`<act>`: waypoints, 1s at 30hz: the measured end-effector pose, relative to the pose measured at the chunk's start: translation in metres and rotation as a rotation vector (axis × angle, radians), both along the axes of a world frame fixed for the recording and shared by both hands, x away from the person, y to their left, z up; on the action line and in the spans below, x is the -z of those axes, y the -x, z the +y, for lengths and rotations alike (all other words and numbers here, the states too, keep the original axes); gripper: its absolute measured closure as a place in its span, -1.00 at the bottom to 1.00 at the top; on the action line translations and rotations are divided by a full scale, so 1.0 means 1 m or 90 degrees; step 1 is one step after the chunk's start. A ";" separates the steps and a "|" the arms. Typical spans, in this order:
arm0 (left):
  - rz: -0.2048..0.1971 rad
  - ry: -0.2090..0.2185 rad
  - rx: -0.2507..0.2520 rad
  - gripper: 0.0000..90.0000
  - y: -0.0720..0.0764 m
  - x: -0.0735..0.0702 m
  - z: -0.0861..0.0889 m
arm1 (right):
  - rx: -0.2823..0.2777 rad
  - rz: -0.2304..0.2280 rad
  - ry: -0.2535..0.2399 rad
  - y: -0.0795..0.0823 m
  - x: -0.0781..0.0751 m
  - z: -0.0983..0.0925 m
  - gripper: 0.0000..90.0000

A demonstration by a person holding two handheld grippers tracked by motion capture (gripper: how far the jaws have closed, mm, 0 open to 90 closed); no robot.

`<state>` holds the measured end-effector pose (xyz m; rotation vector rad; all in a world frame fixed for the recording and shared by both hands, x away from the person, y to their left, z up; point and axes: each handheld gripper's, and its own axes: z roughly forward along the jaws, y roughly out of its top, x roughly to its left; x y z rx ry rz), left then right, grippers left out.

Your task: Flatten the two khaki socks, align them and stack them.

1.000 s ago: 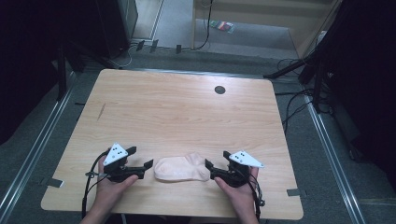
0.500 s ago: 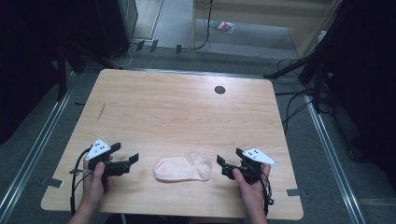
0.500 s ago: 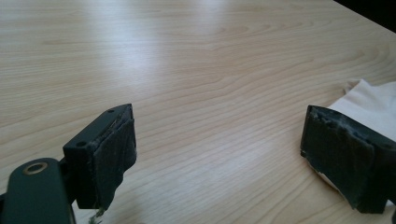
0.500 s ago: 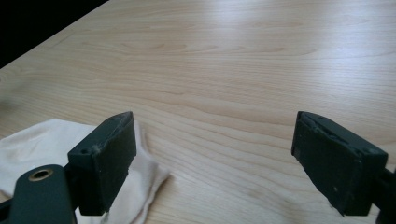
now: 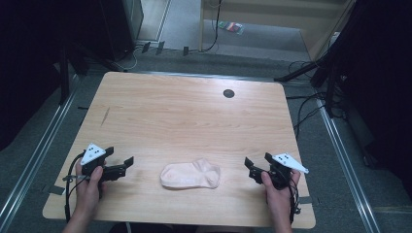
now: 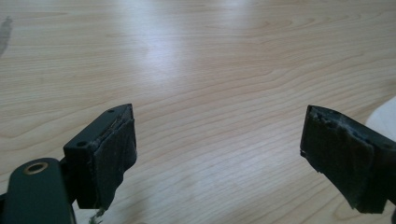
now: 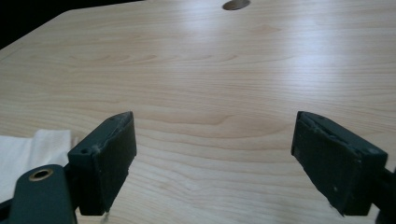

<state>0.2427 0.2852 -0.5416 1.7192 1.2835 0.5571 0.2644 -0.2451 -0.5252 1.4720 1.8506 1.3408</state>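
Both tools have drawn outward from the sock since a second ago: then they sat right at its two ends, and now each stands well clear of it, the left one having travelled farther toward the tabletop's left edge. The sock itself has stayed where it was.

The sock, pale pink, lies flat on the wooden tabletop near the person's edge, roughly midway between the two hands, its long side running left to right. Nothing touches it.

The left tool is held low over the near-left part of the tabletop, its jaws pointing right, toward the sock. In the left gripper view its jaws stand wide apart with bare wood between them and nothing held; a pale corner of the sock shows at the right edge, beyond the right-hand jaw.

The right tool is held near the tabletop's near-right part, jaws pointing left at the sock. In the right gripper view its jaws are likewise spread wide and hold nothing; the sock's end lies at the lower left, just beyond the left-hand jaw.

A dark round cable hole sits in the tabletop's far part, well away from everything.
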 end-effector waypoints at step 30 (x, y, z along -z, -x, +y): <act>0.011 -0.039 -0.078 -0.75 0.004 0.010 0.056 | 0.081 0.025 0.038 0.005 0.017 -0.061 -0.68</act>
